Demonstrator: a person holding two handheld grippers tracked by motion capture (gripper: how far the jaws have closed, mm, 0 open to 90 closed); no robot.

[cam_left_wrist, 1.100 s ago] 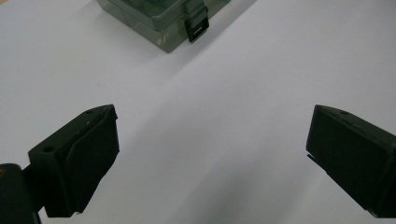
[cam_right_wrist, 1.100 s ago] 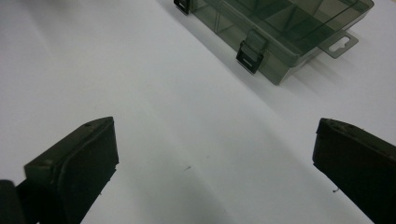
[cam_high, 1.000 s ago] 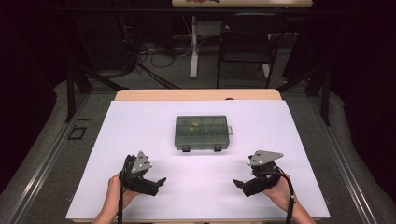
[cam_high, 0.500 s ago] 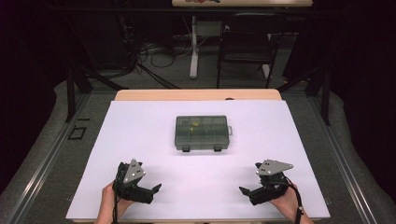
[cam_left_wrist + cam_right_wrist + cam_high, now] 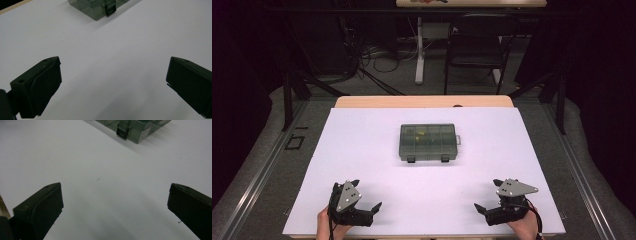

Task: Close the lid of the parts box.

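A closed, smoke-grey compartment box (image 5: 428,142) lies flat in the middle of the white table (image 5: 362,135); two latches face the near side and small yellow pieces show through its lid. My left gripper (image 5: 368,194) rests near the front left edge, held in a hand, open with nothing between its jaws. My right gripper (image 5: 486,194) sits near the front right edge, also open and empty. Both point inward toward the box, well short of it. In the left gripper view, the left gripper (image 5: 114,62) faces a box corner (image 5: 96,8). In the right gripper view, the right gripper (image 5: 115,187) faces the box's latch (image 5: 122,131).
A strip of wooden tabletop (image 5: 422,101) shows past the white sheet's far edge. Beyond the table stand a dark chair (image 5: 474,45), a white post (image 5: 419,50) and loose cables (image 5: 372,57) on the floor. Metal rails (image 5: 257,165) run along both sides.
Both grippers have drawn back toward the near edge of the table and apart from the box. The box has not moved.
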